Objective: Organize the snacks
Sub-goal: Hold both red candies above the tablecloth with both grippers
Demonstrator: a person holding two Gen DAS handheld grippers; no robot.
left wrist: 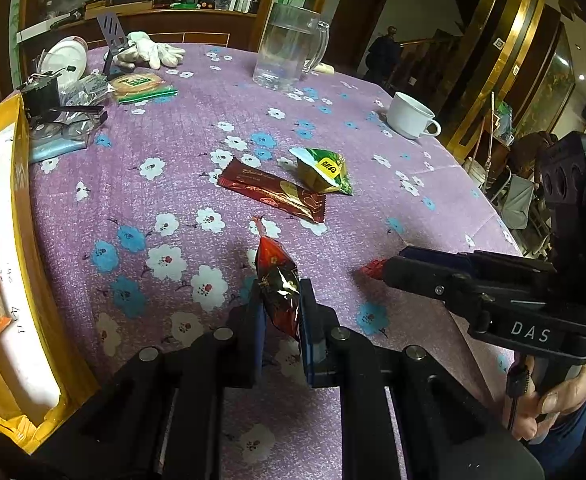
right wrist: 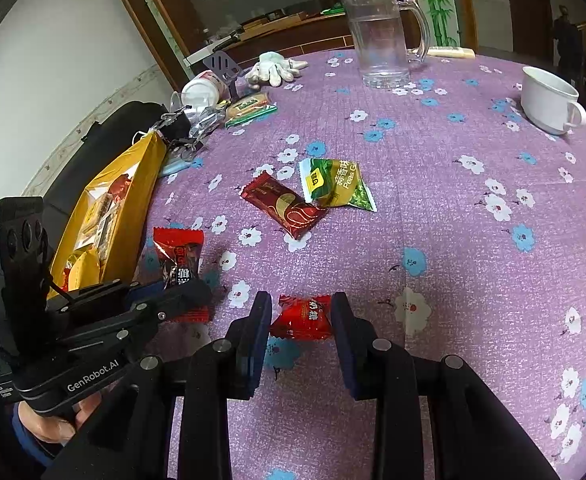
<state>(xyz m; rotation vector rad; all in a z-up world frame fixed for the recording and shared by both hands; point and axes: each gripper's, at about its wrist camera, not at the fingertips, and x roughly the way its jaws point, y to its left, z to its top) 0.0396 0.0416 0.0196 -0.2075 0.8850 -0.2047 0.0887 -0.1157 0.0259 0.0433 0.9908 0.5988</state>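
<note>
Snacks lie scattered on a round counter with a purple flowered cloth, and a yellow box at its left edge already holds several packets.

The left claw is clamped on a dark red candy, its wrapper standing upright between the pads, just above the cloth beside the box. The right claw is pressed onto a bright red candy, lying flat, one pad against each side.

Judging from this, the step in hand is carrying both candies to the box. To do it well, the left candy should go first, since it is nearest. Lift it over the box's tall yellow wall before releasing, so the wrapper does not catch. The right grip looks light; squeeze the body, not the crinkly end, and lift straight up.

Two snacks remain mid-counter: a maroon bar touching a green pea packet.

Farther back stand a glass jug, a white cup, white gloves, biscuits and clutter near the box. None blocks the path, but the two claws are close and could bump.
</note>
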